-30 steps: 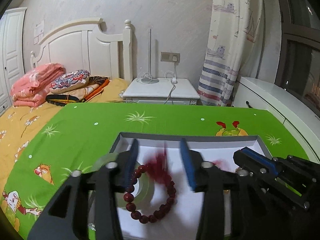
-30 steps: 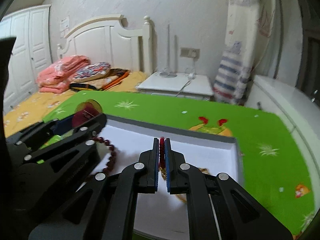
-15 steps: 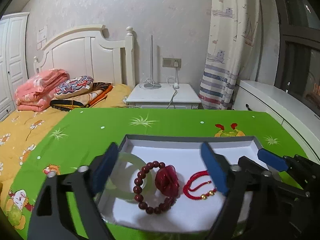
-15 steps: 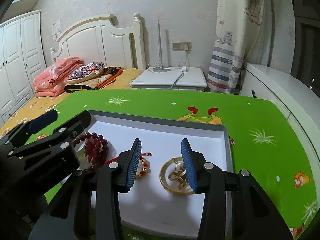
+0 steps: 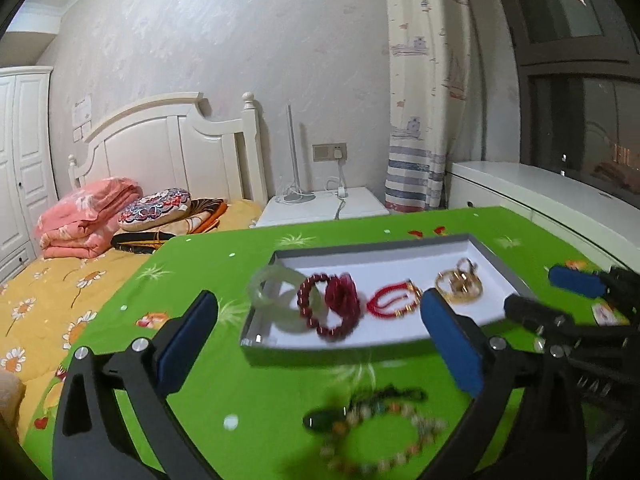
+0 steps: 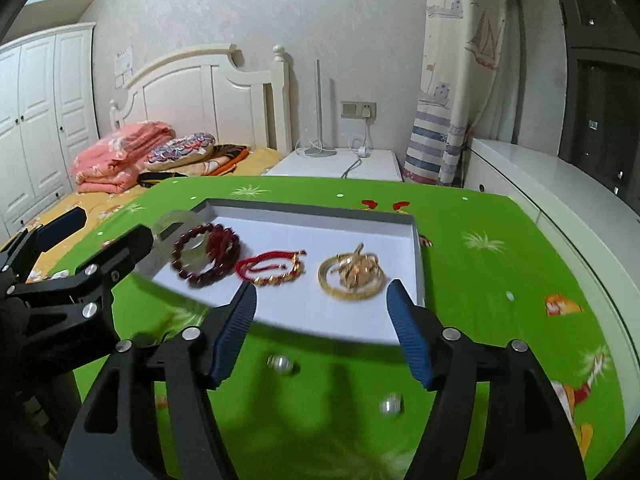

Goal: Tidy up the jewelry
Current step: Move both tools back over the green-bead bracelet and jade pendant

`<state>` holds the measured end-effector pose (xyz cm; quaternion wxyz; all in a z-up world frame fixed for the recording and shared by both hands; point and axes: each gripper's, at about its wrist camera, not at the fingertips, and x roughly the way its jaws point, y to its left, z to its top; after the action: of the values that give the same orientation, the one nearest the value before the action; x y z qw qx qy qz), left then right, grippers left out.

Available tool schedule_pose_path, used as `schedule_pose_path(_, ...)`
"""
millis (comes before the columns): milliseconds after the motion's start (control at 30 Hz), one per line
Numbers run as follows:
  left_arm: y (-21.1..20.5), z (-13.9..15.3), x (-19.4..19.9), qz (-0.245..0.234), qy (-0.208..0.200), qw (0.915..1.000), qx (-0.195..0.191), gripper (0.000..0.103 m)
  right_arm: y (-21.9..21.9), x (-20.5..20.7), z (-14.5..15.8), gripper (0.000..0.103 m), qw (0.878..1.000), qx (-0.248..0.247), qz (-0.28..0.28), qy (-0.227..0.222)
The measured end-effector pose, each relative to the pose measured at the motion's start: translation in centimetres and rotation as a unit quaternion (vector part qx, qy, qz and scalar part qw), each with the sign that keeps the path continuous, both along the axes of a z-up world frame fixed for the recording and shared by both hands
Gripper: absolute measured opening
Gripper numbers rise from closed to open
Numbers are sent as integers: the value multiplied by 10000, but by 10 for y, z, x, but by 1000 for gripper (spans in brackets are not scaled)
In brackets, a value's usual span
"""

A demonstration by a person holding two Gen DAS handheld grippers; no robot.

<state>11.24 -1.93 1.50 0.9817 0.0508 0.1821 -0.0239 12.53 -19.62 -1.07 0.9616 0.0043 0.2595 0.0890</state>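
Note:
A grey-rimmed white tray (image 5: 496,256) (image 6: 412,248) on the green tablecloth holds a pale jade bangle (image 5: 266,286) (image 6: 176,222), a dark red bead bracelet (image 5: 332,304) (image 6: 204,250), a red cord bracelet (image 5: 394,300) (image 6: 270,268) and gold bangles (image 5: 458,286) (image 6: 352,274). A multicoloured bead bracelet (image 5: 384,436) lies on the cloth in front of the tray. Two small silver pieces (image 6: 282,363) lie on the cloth near the right gripper. My left gripper (image 5: 320,344) and right gripper (image 6: 324,328) are both open, empty and back from the tray.
The table carries a green cartoon-print cloth (image 6: 500,272). A bed (image 5: 48,300) with pink bedding stands to the left. A white nightstand (image 6: 340,164) and a curtain (image 6: 452,80) are behind. A white cabinet (image 6: 568,200) runs along the right.
Both grippers have opened, releasing the dark red bracelet and the red cord bracelet into the tray, and have pulled back and up from the tray.

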Motion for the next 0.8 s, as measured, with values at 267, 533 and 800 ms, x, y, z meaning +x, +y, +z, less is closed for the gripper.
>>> schedule_pose_path(267,4,-13,-43,-197,276,9994,28,98,-16,-42,-9,68,9996,-104,69,260)
schedule_pose_path(533,10,-26,-53,-239,685,9973,93,98,-43,-69,-25,69,9980,-41,-122,624)
schedule_pose_path(800,16,-34,-52,-170,1096,9937,176,98,-50,-71,-40,69,9935,-217,-105,1111)
